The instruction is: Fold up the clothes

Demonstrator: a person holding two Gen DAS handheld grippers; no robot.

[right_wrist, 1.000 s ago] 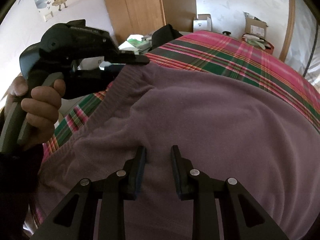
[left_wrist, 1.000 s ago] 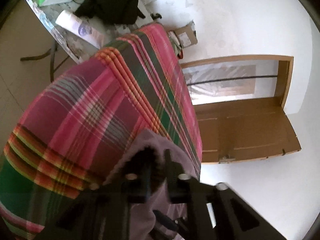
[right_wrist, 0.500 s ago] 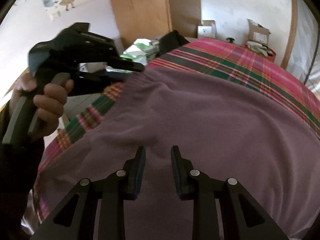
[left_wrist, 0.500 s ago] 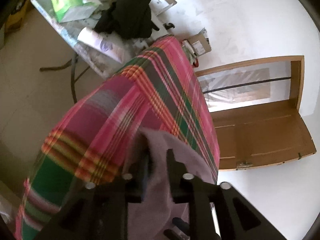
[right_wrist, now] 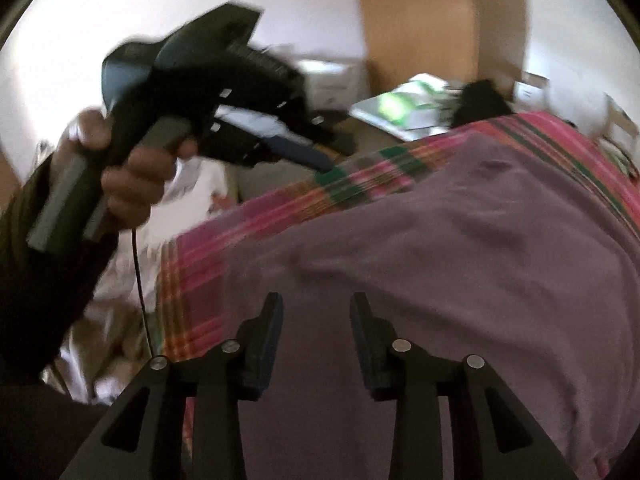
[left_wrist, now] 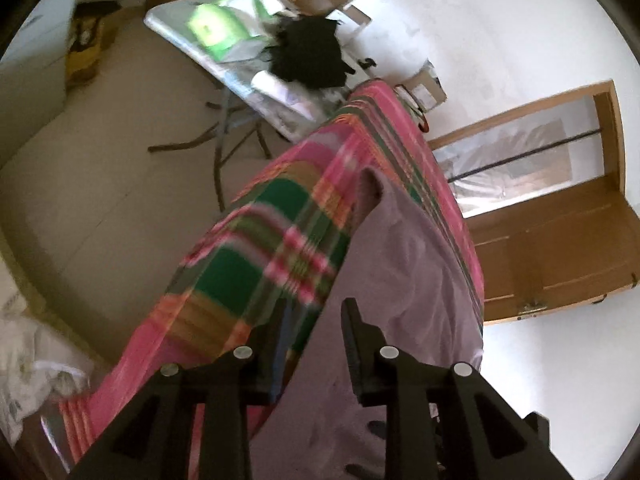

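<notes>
Now released: both grippers, left [left_wrist: 312, 344] and right [right_wrist: 316, 340], spread opening fingers clear of the purple garment [right_wrist: 460, 248], which earlier sat pinched; fold laid.

The left hand-held gripper [left_wrist: 312, 344] points steeply downward, its two black fingers parted and opening, with nothing pressed between the pads. The right hand-held gripper [right_wrist: 316, 336] also tilts downward, its fingers apart and opening, with nothing gripped. In the right wrist view, the person's left hand [right_wrist: 120, 172] wraps around the left gripper's handle, a dark sleeve [right_wrist: 44, 280] covering the forearm.
</notes>
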